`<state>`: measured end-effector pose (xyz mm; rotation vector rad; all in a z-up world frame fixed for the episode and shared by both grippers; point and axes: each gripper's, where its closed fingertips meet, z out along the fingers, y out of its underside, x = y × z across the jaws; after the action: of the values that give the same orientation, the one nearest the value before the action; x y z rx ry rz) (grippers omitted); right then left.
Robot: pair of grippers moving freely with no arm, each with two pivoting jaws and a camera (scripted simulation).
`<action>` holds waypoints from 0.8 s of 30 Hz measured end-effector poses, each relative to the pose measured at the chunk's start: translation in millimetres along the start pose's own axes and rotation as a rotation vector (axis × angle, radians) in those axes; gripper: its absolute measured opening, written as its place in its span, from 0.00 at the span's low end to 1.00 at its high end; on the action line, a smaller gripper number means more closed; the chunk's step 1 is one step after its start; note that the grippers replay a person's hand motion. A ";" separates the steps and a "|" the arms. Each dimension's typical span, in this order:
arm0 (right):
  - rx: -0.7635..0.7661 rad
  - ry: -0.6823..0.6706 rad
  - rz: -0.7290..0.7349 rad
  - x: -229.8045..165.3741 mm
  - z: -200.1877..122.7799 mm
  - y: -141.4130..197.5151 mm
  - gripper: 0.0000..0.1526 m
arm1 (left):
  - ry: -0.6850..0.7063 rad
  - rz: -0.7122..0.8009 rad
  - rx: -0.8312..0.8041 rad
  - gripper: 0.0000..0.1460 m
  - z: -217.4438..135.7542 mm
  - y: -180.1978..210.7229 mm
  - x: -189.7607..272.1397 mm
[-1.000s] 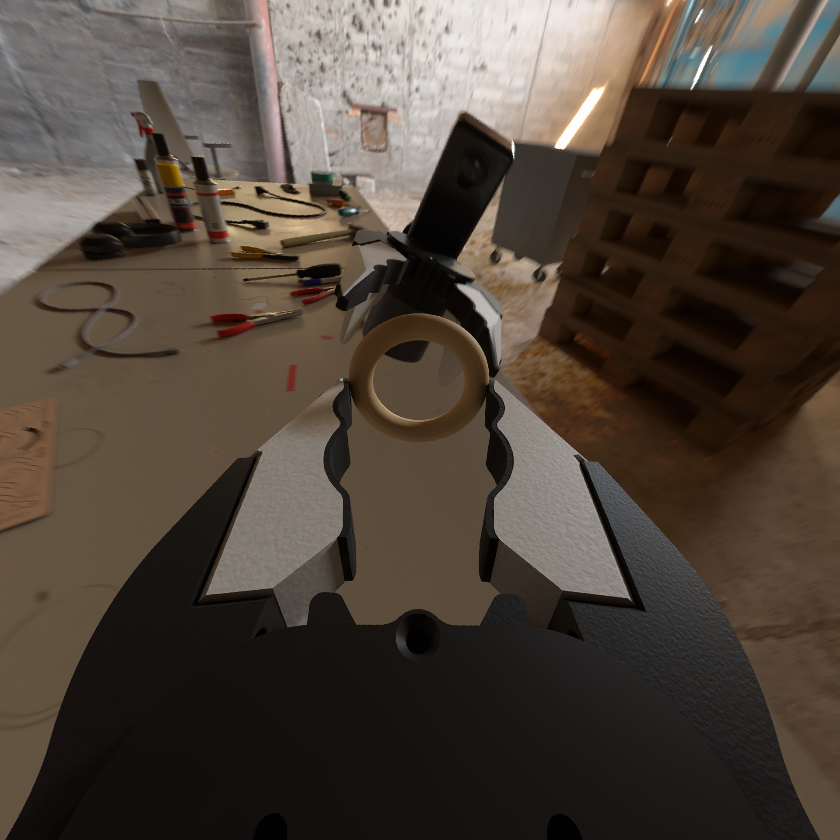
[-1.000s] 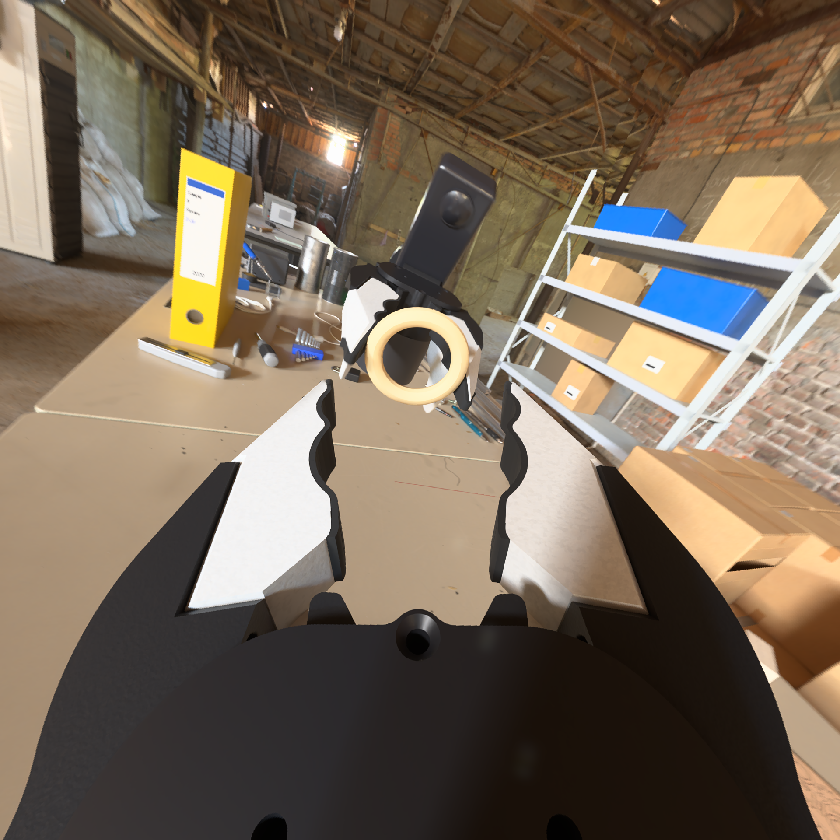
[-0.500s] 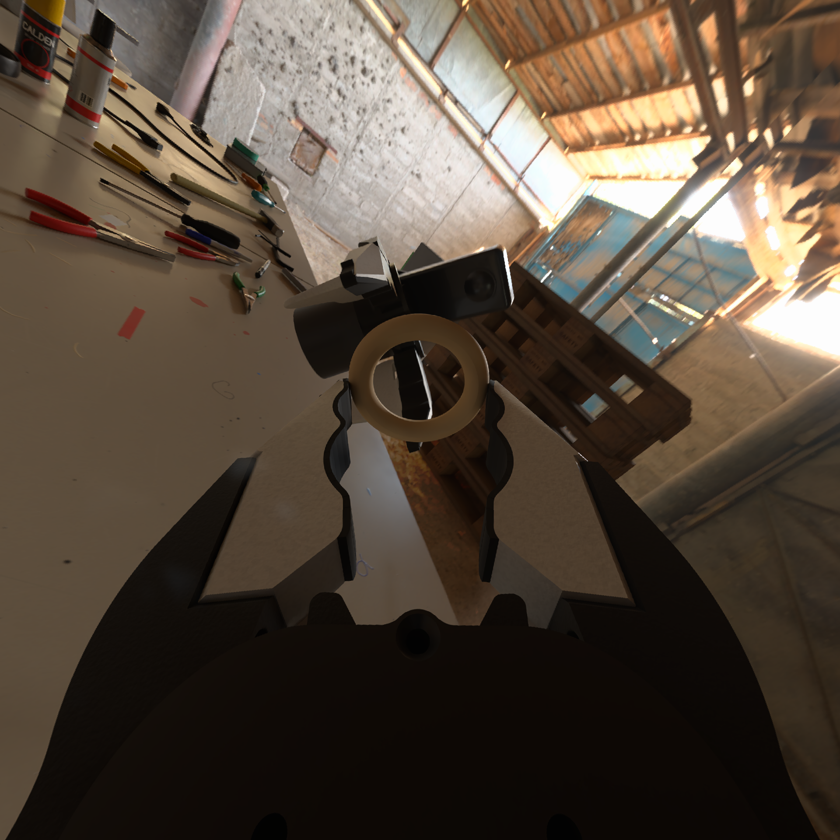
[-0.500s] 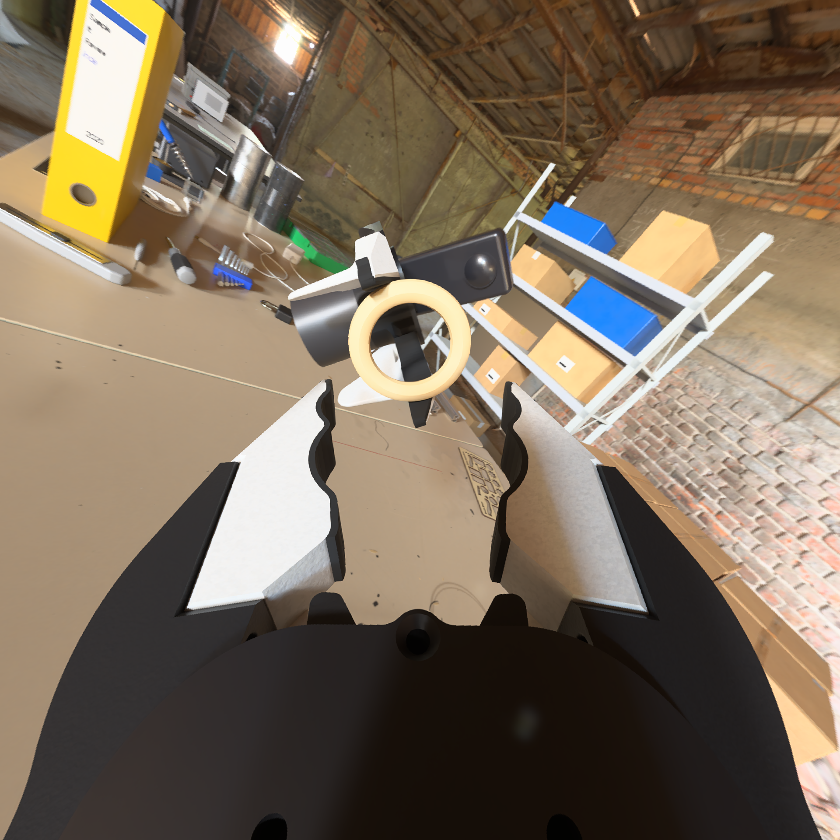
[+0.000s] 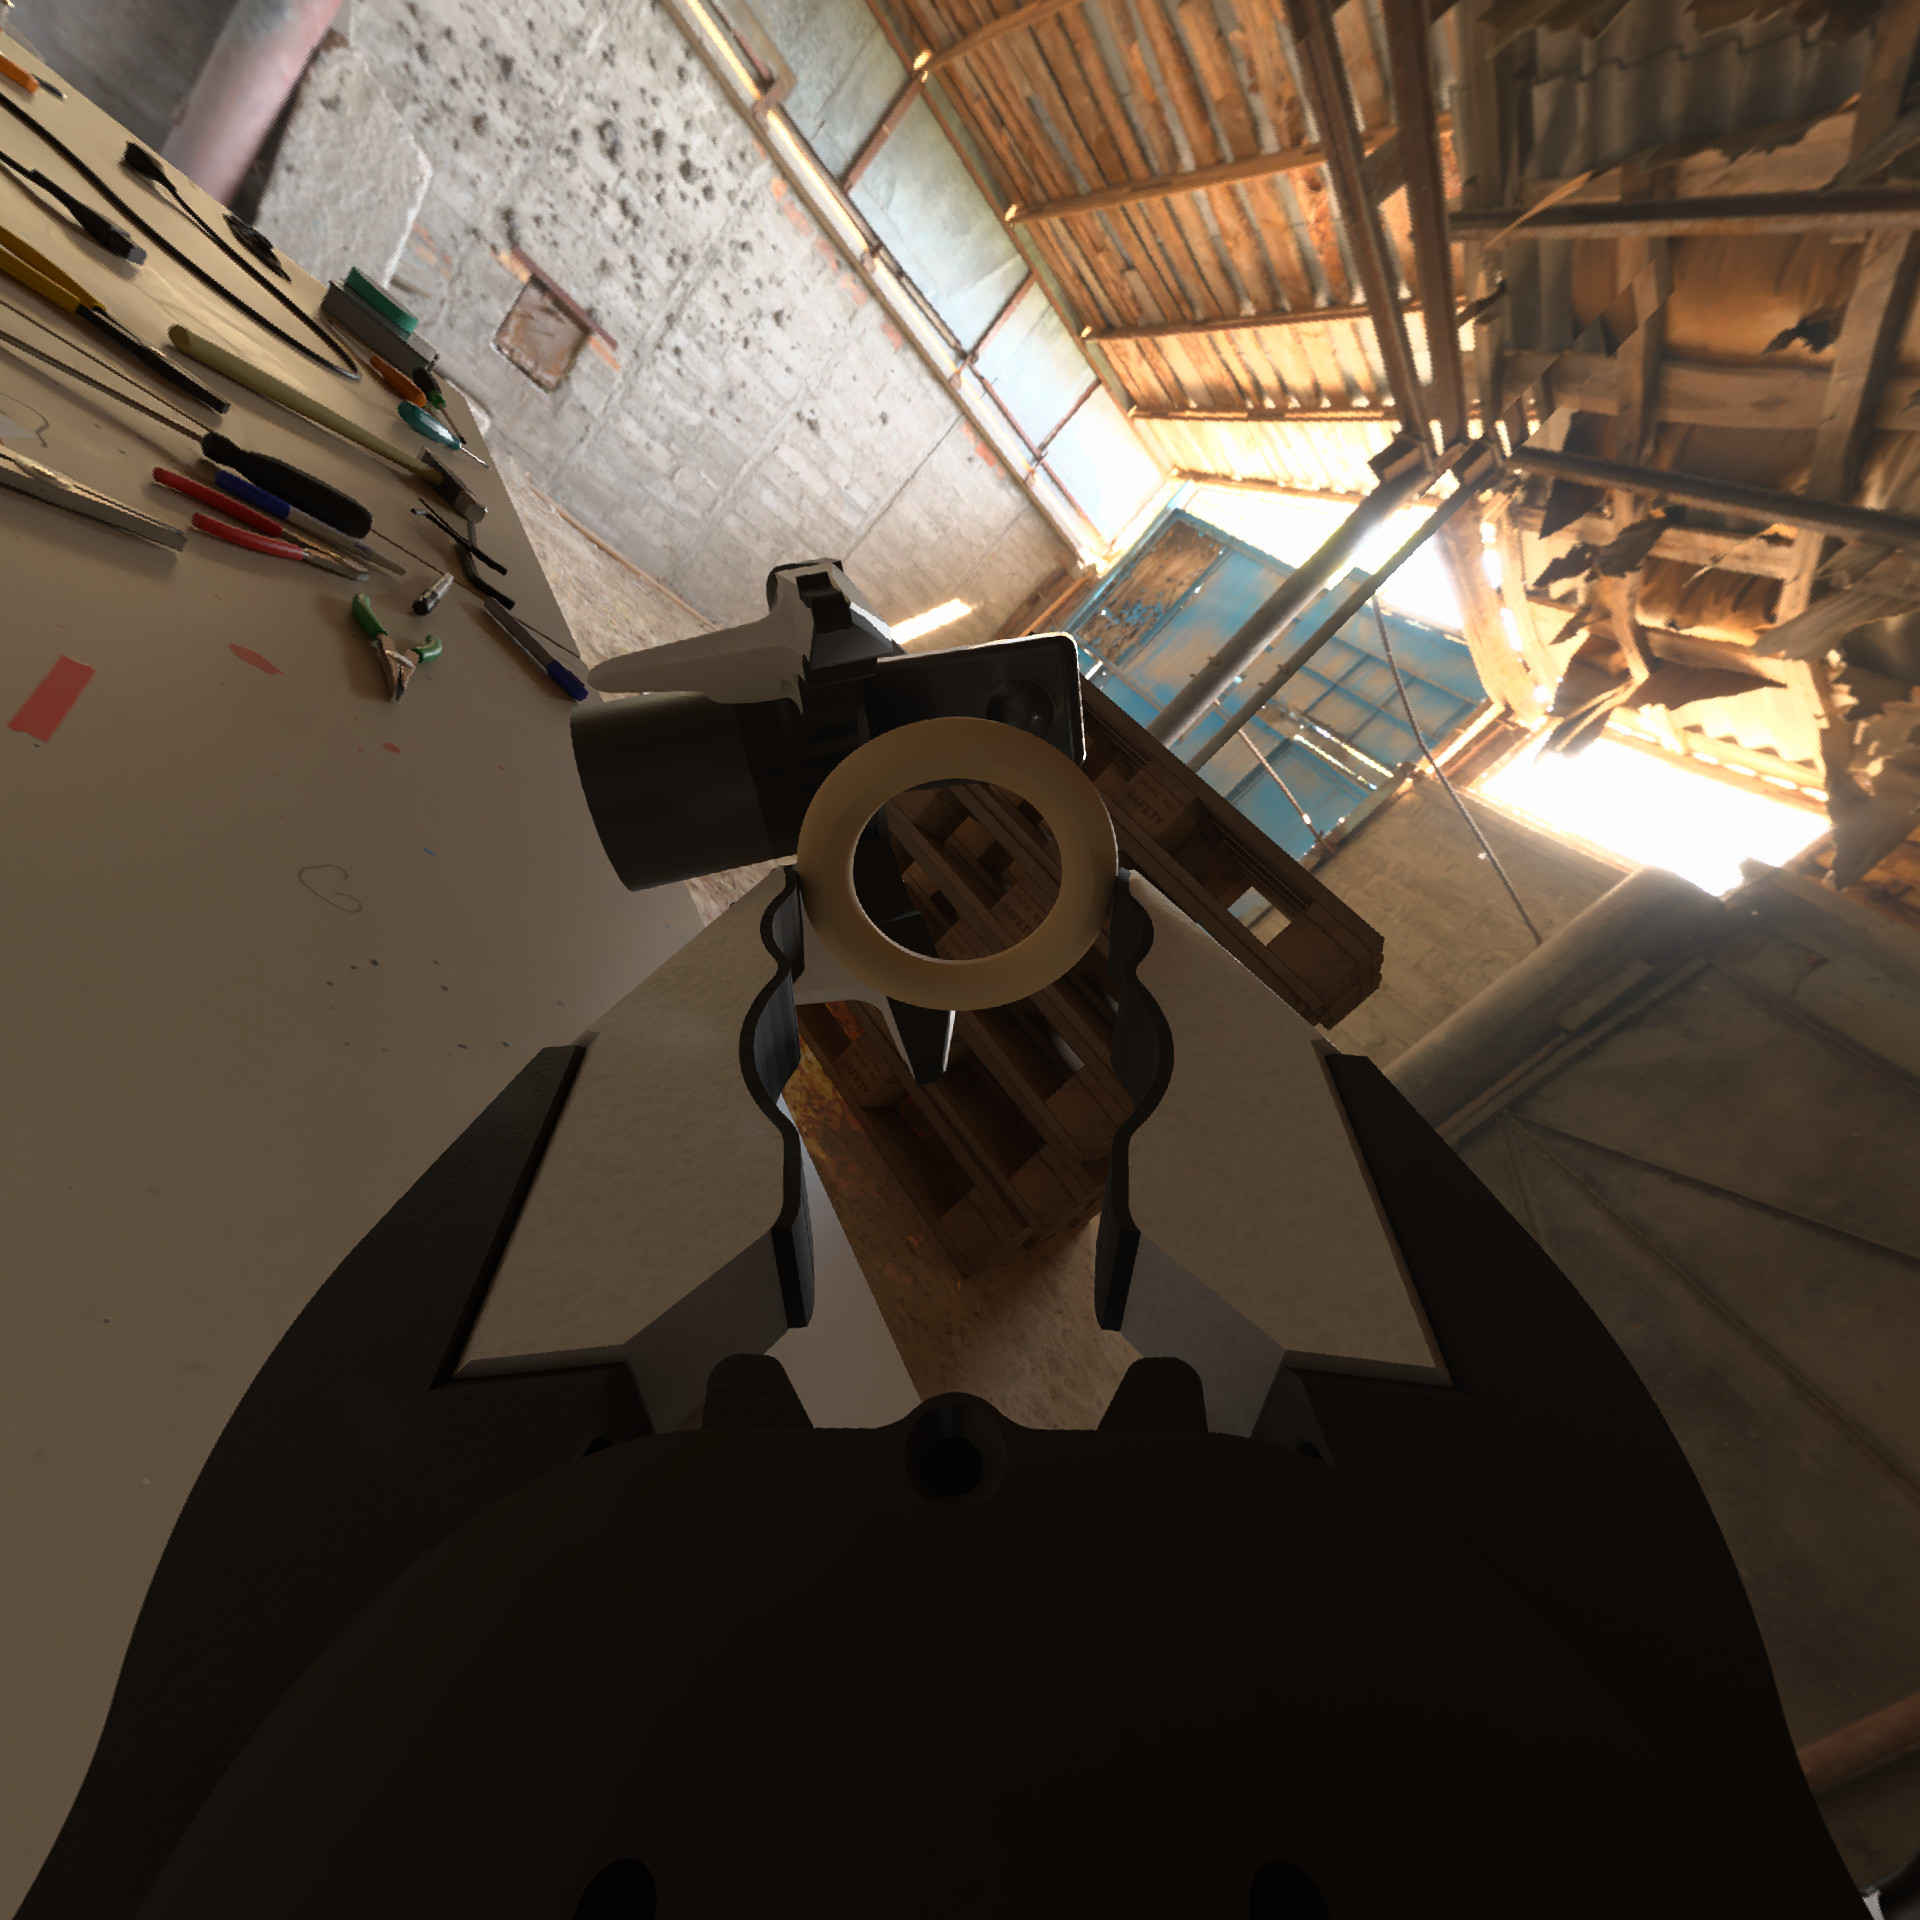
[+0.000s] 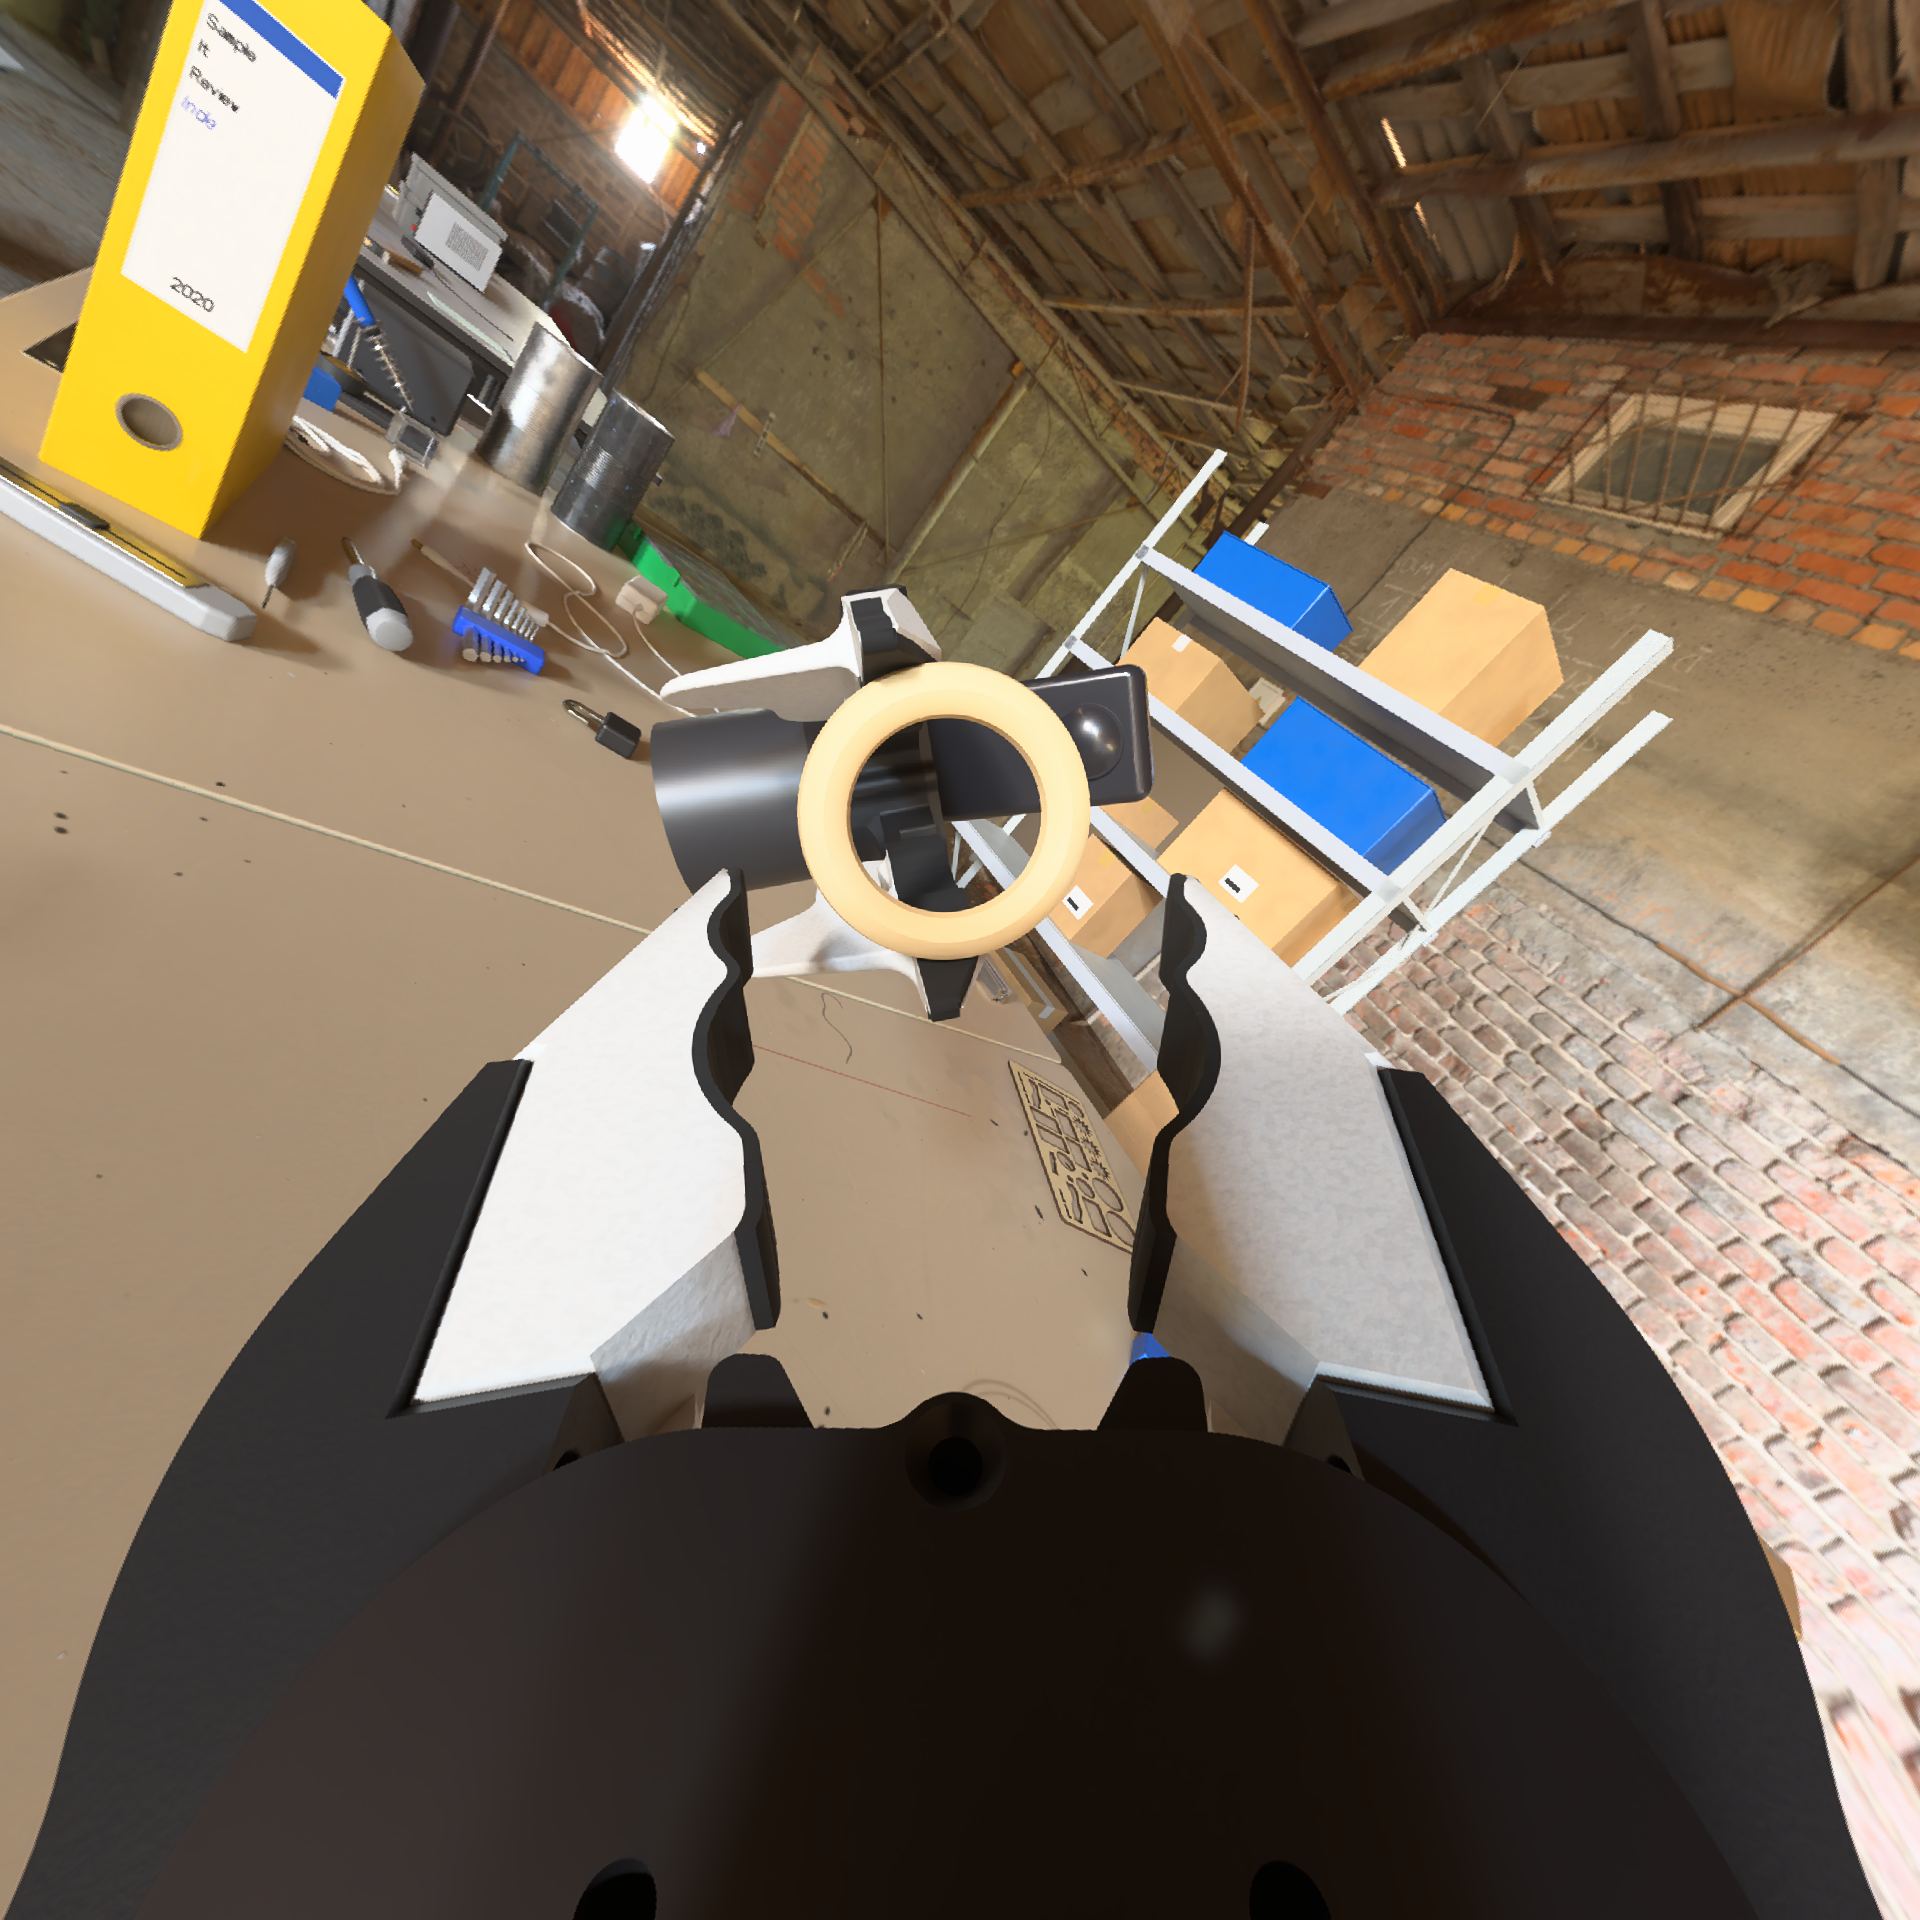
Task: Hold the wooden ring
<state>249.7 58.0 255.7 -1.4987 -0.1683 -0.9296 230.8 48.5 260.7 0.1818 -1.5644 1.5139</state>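
Note:
The wooden ring (image 5: 956, 862) is pale and faces the camera in the left wrist view. My left gripper (image 5: 956, 904) is shut on it, with both fingertips touching its sides. It is held in the air beside the tan table (image 5: 208, 987). In the right wrist view the ring (image 6: 943, 810) hangs just beyond my right gripper (image 6: 951, 894), which is open. Its fingers stand wider than the ring and do not touch it. Each gripper shows behind the ring in the other's view, tipped on its side.
Hand tools (image 5: 291, 499) lie on the table at the far left, and wooden pallets (image 5: 1195, 862) stand beyond it. The right wrist view shows a yellow binder (image 6: 208, 260), metal cans (image 6: 582, 436), a blue bit holder (image 6: 499, 634) and a shelf of boxes (image 6: 1351, 727).
Both grippers have rolled and tilted upward together, so the table now slants at the left of each view. The ring stays in the left grip. The right gripper stays open.

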 end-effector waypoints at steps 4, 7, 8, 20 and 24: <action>-0.019 -0.008 0.007 -0.3 0.4 1.8 0.52 | 0.001 0.006 0.005 0.41 -1.2 0.3 -1.0; -0.024 -0.021 0.026 -0.4 0.0 2.8 0.52 | -0.008 0.020 0.004 0.41 -1.2 0.5 -2.0; -0.024 -0.021 0.030 -0.1 0.0 3.2 0.52 | -0.012 0.025 0.005 0.41 -1.0 0.3 -2.1; 0.005 -0.006 0.055 5.4 -4.5 -0.2 0.51 | 0.031 -0.024 0.059 0.41 -2.8 -5.2 1.8; 0.012 -0.006 0.057 5.2 -4.7 -1.8 0.51 | 0.035 -0.024 0.056 0.41 -2.6 -5.2 3.9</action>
<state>249.9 52.0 259.7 -1.4876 -0.1346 -0.8767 233.3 51.4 266.6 0.2046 -1.4885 1.5359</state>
